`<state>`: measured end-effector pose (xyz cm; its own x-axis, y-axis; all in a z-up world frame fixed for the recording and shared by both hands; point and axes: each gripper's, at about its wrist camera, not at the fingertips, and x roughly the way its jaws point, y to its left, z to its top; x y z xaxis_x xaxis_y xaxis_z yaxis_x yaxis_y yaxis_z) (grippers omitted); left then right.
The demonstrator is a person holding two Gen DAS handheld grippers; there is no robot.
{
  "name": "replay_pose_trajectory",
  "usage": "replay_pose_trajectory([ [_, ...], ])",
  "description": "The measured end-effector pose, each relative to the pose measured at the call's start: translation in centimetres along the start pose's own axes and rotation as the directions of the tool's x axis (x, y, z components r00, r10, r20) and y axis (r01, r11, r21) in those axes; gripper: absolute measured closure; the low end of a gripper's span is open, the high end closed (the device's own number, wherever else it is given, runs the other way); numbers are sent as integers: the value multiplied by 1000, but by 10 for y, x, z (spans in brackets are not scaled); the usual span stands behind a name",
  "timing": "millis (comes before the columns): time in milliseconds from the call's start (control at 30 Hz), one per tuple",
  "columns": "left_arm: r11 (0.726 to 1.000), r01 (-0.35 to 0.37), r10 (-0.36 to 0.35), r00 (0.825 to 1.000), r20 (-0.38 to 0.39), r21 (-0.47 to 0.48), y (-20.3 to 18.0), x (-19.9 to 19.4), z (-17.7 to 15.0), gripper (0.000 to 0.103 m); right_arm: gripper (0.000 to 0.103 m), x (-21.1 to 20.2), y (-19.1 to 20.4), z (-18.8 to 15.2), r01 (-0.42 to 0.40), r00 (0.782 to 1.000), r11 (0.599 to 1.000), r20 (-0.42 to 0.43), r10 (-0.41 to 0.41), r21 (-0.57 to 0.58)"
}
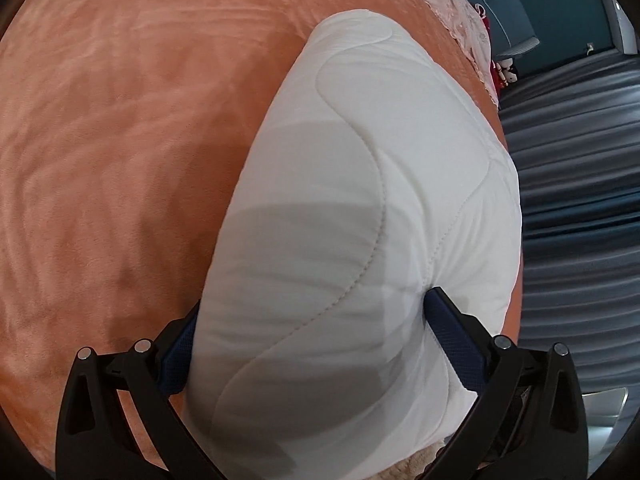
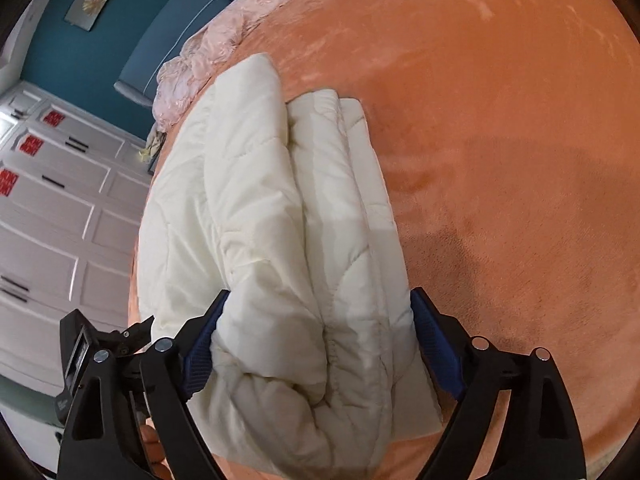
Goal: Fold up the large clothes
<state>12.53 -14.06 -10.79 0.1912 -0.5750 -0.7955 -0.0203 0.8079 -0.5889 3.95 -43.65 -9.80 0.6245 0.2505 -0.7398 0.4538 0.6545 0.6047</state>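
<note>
While my left gripper (image 1: 316, 336) points down, its two blue-padded fingers (image 1: 454, 344) squeeze one puffy white quilted jacket (image 1: 360, 200) lying on a fuzzy orange blanket (image 1: 120, 140). From my right gripper (image 2: 320, 344), the same jacket (image 2: 260, 200) shows three rounded folds, bundled between two widely spread fingers (image 2: 434, 344) that touch its sides.

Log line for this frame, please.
item: folded white quilted garment | surface: orange plush blanket | left gripper: straddling garment | right gripper: straddling garment
</note>
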Motion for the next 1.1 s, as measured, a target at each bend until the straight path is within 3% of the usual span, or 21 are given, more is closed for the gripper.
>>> replay_pose_trajectory([
  [67, 999, -30, 30, 999, 13, 34, -9, -1, -1, 5, 22, 2, 1, -1, -1, 1000, 1000, -7, 1, 8],
  [133, 996, -49, 47, 999, 26, 73, -17, -5, -1, 5, 35, -2, 5, 0, 3, 1000, 1000, -5, -3, -1],
  [200, 986, -78, 70, 996, 60, 144, -31, -15, -3, 12, 59, -11, 16, 4, 16, 1000, 999, 12, -16, -43],
  [267, 972, -101, 81, 992, 99, 213, -45, -28, -7, 23, 70, -24, 31, 5, 37, 999, 994, 37, -33, -106],
  [367, 954, -110, 73, 988, 137, 279, -60, -48, -9, 34, 73, -41, 52, 3, 73, 994, 982, 88, -58, -177],
  [467, 934, -131, 78, 983, 168, 332, -73, -69, -9, 37, 74, -55, 65, 0, 87, 990, 974, 127, -61, -208],
  [833, 883, -176, 69, 966, 250, 435, -103, -120, -27, 40, 74, -97, 95, -11, 107, 972, 959, 231, -45, -262],
  [1100, 868, -170, 38, 960, 278, 466, -111, -138, -35, 40, 74, -120, 110, -23, 137, 953, 947, 300, -46, -291],
])
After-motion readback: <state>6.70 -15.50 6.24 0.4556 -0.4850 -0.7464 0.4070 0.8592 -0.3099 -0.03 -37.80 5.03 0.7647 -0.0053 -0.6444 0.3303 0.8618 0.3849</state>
